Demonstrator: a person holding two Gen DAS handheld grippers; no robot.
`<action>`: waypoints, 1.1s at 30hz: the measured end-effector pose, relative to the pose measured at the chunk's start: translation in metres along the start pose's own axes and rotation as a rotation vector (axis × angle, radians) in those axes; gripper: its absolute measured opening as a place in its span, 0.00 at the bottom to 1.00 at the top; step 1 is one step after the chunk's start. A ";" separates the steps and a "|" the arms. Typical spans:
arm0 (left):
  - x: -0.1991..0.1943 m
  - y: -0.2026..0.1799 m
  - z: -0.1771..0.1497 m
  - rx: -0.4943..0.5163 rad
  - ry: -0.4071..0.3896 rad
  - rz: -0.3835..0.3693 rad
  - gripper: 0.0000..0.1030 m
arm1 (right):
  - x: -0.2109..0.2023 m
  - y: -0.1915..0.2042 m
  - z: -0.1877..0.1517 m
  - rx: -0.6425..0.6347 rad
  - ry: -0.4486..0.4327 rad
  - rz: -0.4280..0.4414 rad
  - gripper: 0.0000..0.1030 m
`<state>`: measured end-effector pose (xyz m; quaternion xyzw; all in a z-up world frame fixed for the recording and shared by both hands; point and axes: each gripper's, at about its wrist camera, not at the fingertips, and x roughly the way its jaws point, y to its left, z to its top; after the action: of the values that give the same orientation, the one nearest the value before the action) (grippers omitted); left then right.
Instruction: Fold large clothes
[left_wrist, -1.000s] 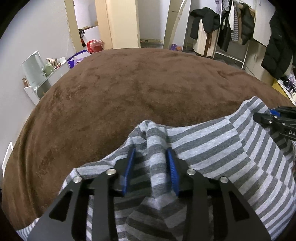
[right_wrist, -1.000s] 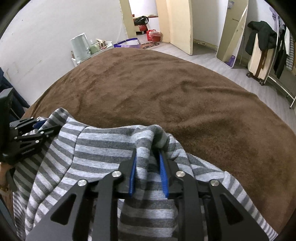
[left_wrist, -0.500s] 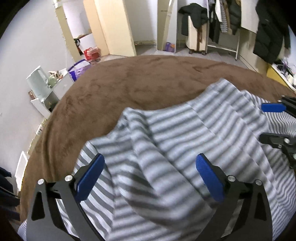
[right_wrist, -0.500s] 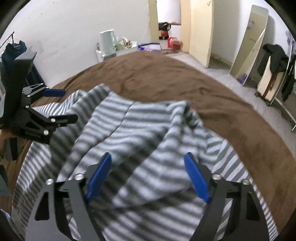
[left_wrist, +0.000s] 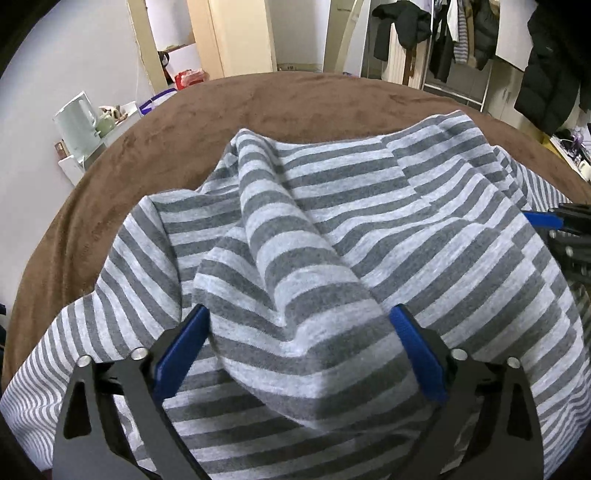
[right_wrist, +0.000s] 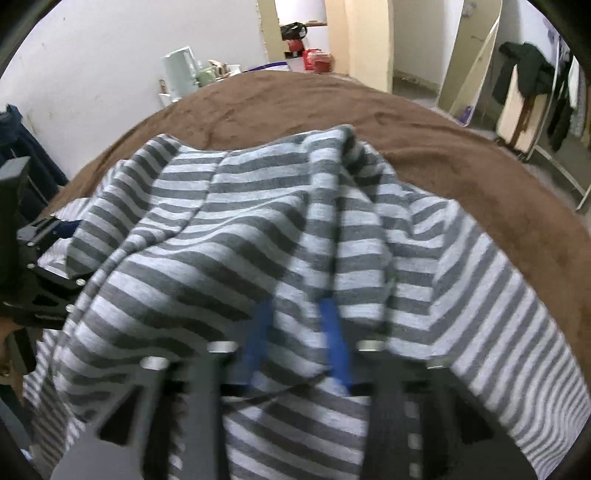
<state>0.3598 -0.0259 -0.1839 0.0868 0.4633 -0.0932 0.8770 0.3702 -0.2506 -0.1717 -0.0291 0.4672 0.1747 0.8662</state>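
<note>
While the striped garment (left_wrist: 332, 206) lies bunched on the brown bed (left_wrist: 155, 155), one pair of tongs stands released and the other is clamped on cloth.

Soft, light and limp, the knit will sag and slide into ridges wherever lifted, so I judge the best hold is a pinch on a hem or folded edge, both layers together. At the lower middle of the left wrist view, the left tongs (left_wrist: 299, 354) gape wide, their jaws having just eased slightly inward, a raised hump of fabric between the blue pads (left_wrist: 181, 350) but not squeezed. At the lower middle of the right wrist view, the right tongs (right_wrist: 295, 343) have just been closing and pinch a narrow fold of the stripes.
</note>
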 end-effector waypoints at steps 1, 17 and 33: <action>-0.001 0.001 -0.001 -0.007 -0.003 0.006 0.83 | 0.000 -0.002 -0.001 0.018 -0.002 0.009 0.13; -0.001 0.030 -0.017 -0.044 -0.003 0.009 0.86 | -0.009 -0.011 -0.027 0.014 0.017 -0.054 0.10; -0.033 0.025 -0.011 -0.046 0.041 0.057 0.94 | -0.059 0.071 -0.025 -0.042 -0.032 0.111 0.36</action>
<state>0.3389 0.0040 -0.1608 0.0814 0.4804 -0.0558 0.8715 0.2975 -0.2055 -0.1291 -0.0187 0.4502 0.2326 0.8619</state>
